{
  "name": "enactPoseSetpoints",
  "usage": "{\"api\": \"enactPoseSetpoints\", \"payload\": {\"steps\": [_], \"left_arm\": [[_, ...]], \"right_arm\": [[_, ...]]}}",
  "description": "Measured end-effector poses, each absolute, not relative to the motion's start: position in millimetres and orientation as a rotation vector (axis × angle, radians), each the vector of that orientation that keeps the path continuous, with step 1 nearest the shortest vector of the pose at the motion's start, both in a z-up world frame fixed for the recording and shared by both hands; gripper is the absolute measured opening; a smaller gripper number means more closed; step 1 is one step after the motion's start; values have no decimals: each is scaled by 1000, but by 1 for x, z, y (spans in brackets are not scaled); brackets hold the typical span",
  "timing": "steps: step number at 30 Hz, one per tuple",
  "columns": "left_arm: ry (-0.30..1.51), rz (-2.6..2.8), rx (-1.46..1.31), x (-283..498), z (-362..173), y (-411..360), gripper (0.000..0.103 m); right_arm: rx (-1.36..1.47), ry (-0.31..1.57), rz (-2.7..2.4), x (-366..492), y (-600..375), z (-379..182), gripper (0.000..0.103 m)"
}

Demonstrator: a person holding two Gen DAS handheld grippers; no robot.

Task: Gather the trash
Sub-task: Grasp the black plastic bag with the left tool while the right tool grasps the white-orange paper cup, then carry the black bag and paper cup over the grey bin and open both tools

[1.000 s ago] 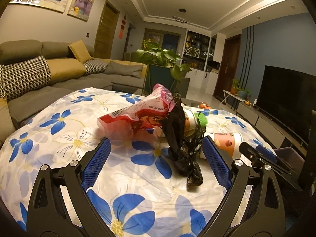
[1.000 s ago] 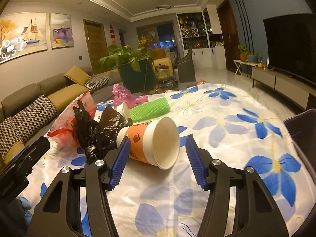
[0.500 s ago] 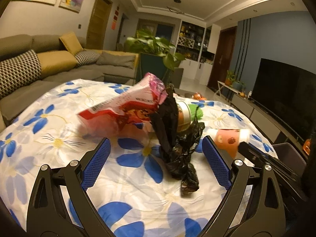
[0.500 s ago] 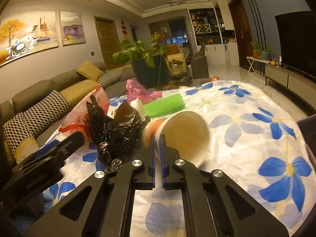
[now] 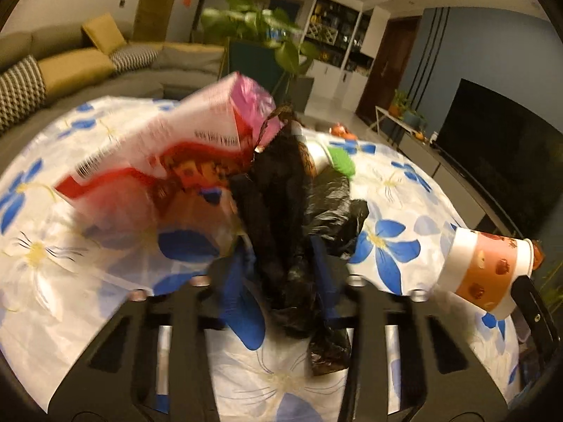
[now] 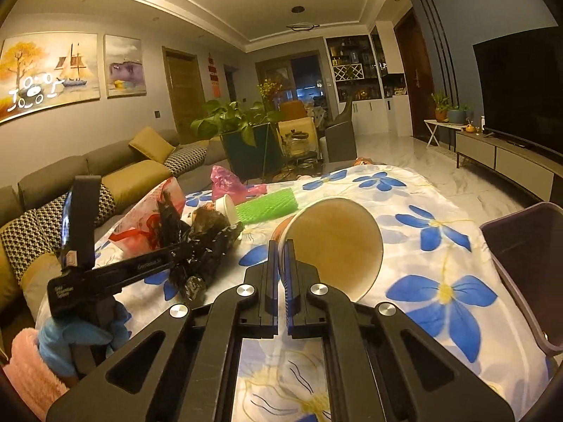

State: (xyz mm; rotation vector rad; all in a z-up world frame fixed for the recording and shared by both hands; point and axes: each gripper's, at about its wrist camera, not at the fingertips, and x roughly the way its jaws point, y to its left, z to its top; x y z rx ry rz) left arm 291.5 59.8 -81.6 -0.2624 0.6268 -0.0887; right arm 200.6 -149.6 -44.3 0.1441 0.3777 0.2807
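Trash on the flower-print table [image 6: 415, 211] is partly in hand, and none of it is seen inside the dark bin [image 6: 527, 263] that stands at the table's right edge. Judged from this, collection is at an early stage: two pieces are gripped, the rest lies loose.

Left gripper [image 5: 281, 267]: blue pads drawn narrow, pinching the crumpled black plastic bag [image 5: 281, 204]. The bag rises between the pads and a tail hangs below them, toward the near edge of the table. The left wrist view is motion-blurred, so whether the bag has cleared the cloth cannot be told.

Right gripper [image 6: 280, 263]: pads almost together, nipping the rim wall of the orange paper cup [image 6: 334, 242], one pad outside and one inside the mouth. The cup lies on its side with its mouth toward the camera; from the left wrist view it appears near the table's right edge, close to the bin.

Pieces left, toward the far-left part of the table: a red-and-white snack wrapper [image 5: 158, 161] touching the black bag, a pink plastic bag [image 6: 228, 184], a green mesh sleeve [image 6: 267, 205], and a small white cup [image 6: 227, 207] beside the sleeve.

A blue-gloved hand [image 6: 77, 334] carries the left gripper.
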Motion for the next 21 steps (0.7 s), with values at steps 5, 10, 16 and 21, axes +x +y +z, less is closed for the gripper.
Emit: {"api": "enactPoseSetpoints", "payload": {"steps": [5, 10, 16, 21], "left_arm": [[609, -114, -266, 281, -80, 56, 11], [585, -131, -283, 256, -73, 48, 9], [518, -191, -280, 216, -52, 25, 9], [475, -214, -236, 201, -39, 4, 9]], "right_arm": [[149, 372, 273, 192, -157, -43, 4], [149, 356, 261, 184, -169, -39, 4], [149, 329, 234, 168, -186, -30, 4], [153, 299, 203, 155, -203, -23, 4]]}}
